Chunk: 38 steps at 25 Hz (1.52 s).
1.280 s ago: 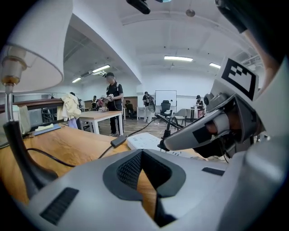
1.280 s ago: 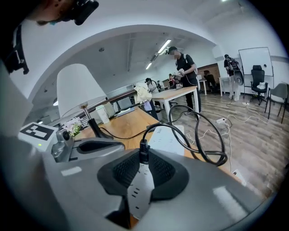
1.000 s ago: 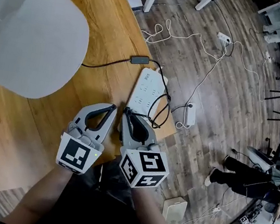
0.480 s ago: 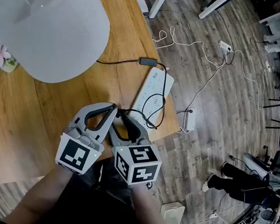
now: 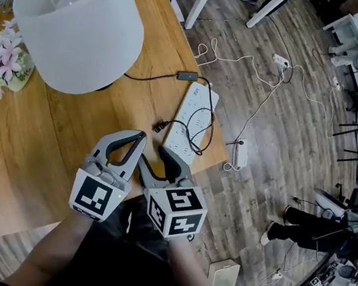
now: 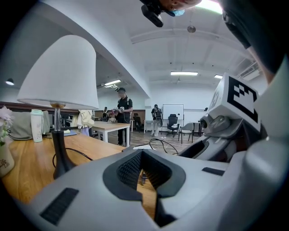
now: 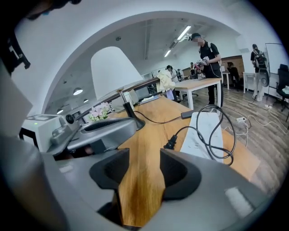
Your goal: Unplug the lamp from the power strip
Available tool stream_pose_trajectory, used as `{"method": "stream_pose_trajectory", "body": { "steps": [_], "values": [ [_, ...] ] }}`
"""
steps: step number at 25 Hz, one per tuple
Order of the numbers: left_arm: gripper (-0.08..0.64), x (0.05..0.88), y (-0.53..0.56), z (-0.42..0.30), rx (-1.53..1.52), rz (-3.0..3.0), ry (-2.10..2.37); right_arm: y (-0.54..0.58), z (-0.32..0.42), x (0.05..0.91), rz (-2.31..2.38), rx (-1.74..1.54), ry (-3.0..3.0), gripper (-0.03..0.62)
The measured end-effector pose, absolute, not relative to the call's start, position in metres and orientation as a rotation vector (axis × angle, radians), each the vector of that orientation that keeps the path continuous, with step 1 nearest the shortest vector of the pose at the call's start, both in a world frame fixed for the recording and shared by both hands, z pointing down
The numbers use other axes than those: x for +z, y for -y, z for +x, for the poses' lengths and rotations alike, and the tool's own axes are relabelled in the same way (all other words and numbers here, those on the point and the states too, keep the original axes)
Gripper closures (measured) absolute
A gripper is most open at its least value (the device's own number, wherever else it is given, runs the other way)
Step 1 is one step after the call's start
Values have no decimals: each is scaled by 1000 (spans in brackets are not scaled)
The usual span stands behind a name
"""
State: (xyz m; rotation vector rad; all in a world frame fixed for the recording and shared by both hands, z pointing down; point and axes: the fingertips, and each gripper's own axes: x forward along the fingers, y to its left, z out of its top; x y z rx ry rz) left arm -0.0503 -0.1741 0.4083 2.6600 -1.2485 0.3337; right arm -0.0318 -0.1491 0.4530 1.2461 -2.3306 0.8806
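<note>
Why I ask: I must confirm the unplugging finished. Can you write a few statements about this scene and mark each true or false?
1. The black plug lies on the wooden table, out of the white plastic power strip. True.
2. The right gripper is clamped on that plug. False: its jaws have just been opening and stand apart, empty.
3. The white-shaded lamp has tipped over. False: it stands upright.
4. Pink flowers stand beside the lamp. True.
</note>
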Motion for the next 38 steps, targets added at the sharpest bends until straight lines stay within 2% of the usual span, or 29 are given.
{"method": "stream_pose_trajectory", "body": {
  "steps": [4, 15, 38],
  "values": [
    [565, 403, 174, -54, 311, 2684, 1269, 155, -18, 436, 1348, 796, 2400, 382],
    [565, 368, 170, -63, 199, 2745, 1306, 155, 12, 374, 1606, 501, 2487, 584],
    [565, 306, 155, -74, 8, 2696, 1487, 143, 50, 300, 1564, 276, 2655, 584]
  ]
}}
